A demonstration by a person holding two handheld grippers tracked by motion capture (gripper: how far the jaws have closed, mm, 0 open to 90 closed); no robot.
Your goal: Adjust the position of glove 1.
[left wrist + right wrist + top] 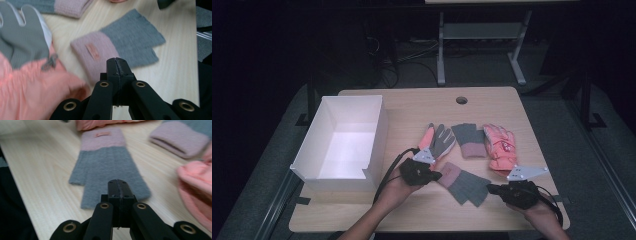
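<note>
4 gloves on table; 1 white box.

The coral glove is blurring beside the near grey mitten, running off the frame's edge; the far grey mitten beyond it is being cropped too.

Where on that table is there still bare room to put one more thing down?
Bare wood runs along the far edge by the round hole, and along the near edge below the white box and the grey-and-pink knit glove. The middle right is crowded with gloves, including the orange glove.
</note>
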